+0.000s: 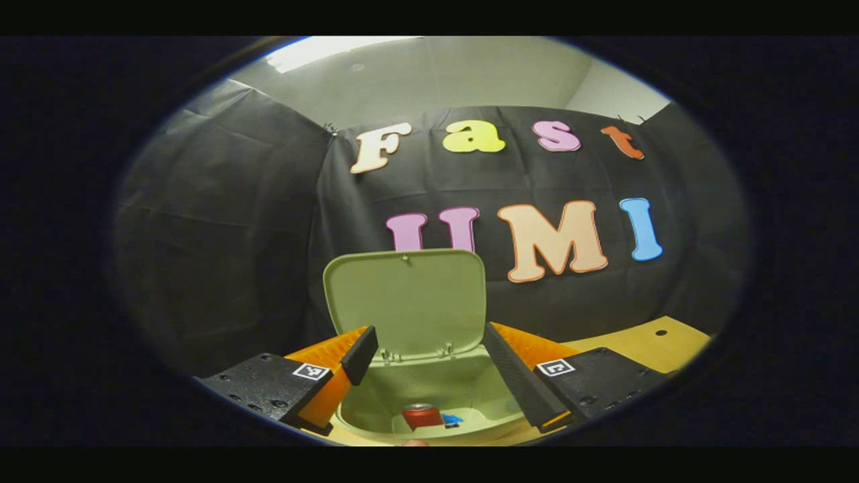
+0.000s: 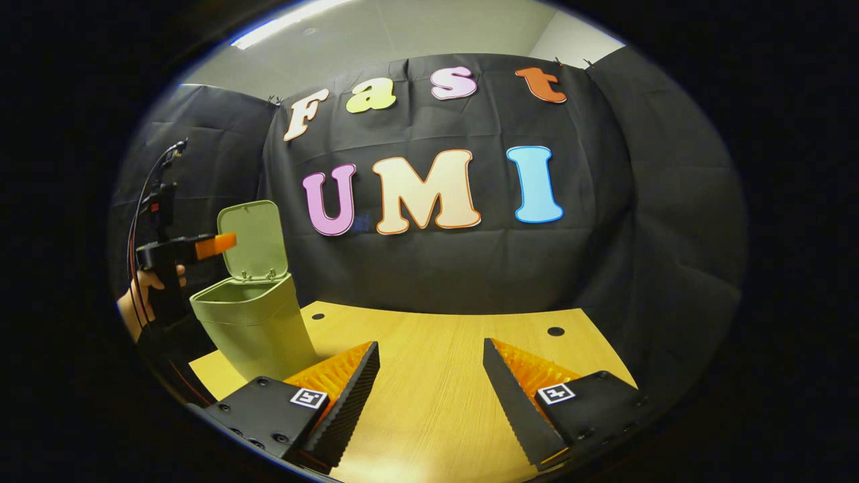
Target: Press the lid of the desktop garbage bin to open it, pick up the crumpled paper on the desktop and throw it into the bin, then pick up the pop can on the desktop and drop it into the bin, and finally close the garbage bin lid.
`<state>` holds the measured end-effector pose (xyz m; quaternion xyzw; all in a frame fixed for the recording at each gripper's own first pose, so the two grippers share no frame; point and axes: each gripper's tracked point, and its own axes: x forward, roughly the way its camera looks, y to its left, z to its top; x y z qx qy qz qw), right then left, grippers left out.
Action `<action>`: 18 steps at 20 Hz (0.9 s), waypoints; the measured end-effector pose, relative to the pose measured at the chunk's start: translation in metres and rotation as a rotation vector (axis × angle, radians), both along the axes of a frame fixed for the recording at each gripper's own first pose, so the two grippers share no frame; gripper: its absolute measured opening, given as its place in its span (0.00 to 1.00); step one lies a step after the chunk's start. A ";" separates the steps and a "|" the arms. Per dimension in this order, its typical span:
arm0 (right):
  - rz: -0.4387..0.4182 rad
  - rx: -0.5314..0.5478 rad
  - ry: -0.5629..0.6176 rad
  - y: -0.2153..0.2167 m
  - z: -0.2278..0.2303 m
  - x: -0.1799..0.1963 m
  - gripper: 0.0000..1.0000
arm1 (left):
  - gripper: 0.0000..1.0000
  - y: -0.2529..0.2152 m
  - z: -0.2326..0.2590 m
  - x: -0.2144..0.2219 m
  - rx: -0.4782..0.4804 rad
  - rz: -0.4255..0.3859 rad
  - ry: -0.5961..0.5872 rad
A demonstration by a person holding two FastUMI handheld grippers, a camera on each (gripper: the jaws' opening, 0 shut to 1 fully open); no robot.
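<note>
With both grippers wide open and empty, I judge the bin's (image 1: 429,402) upright lid (image 1: 406,302) light, stiff; push its top edge.

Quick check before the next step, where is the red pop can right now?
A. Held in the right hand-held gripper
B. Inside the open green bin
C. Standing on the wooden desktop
B: the left gripper view shows the red pop can resting inside the green plastic garbage bin, its lid raised.
</note>
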<state>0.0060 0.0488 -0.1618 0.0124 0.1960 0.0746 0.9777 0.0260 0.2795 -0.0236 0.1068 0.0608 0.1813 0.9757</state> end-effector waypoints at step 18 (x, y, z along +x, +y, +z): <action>-0.144 0.046 0.014 -0.003 -0.021 -0.009 0.97 | 0.96 0.057 0.044 0.086 -0.057 0.012 0.017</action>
